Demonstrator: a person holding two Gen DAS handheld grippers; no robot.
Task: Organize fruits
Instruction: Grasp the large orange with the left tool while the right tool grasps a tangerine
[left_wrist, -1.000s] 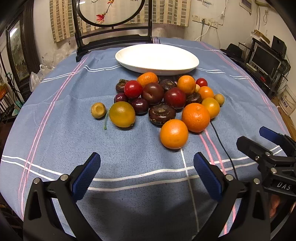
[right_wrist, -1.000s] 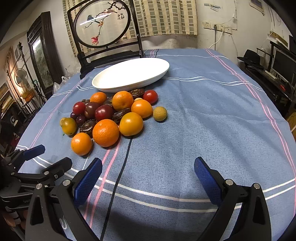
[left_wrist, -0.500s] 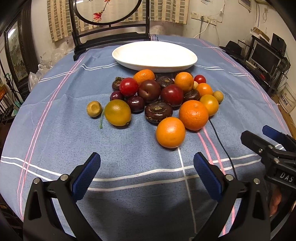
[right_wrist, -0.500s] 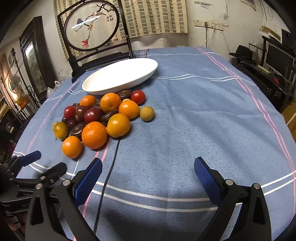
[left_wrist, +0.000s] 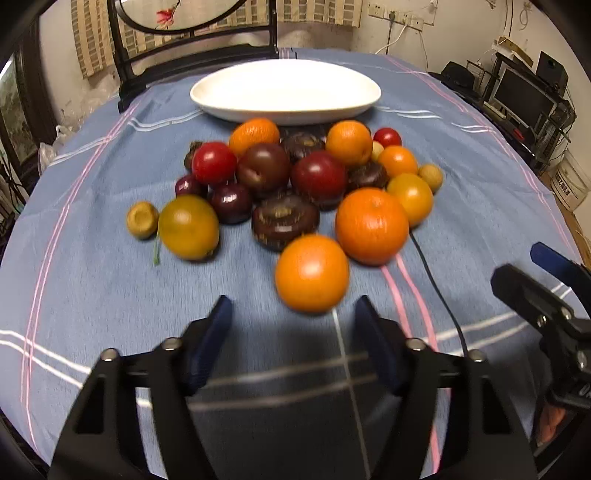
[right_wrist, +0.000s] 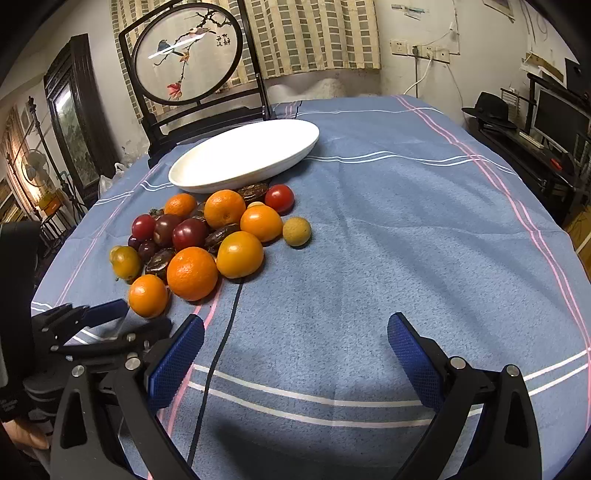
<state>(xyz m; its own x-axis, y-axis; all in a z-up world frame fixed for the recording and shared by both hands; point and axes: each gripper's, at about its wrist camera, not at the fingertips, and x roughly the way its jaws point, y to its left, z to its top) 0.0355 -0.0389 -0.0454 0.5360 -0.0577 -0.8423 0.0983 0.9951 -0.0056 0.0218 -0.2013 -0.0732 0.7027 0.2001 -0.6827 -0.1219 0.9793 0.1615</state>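
Note:
A pile of fruit lies on the blue cloth: oranges, red and dark plums, brown flat fruits, a yellow-green one. The nearest orange sits just ahead of my left gripper, which is open, jaws partly narrowed, nothing between them. A white oval plate stands empty behind the pile. My right gripper is open and empty over bare cloth, right of the pile. It also shows in the left wrist view.
A dark wooden screen stand stands at the table's far edge behind the plate. A thin black cable runs across the cloth from the pile toward me. Shelves and a monitor stand to the right of the table.
My left gripper has moved forward toward the nearest orange and its jaws have narrowed. My right gripper has shifted slightly; the fruit has not moved.

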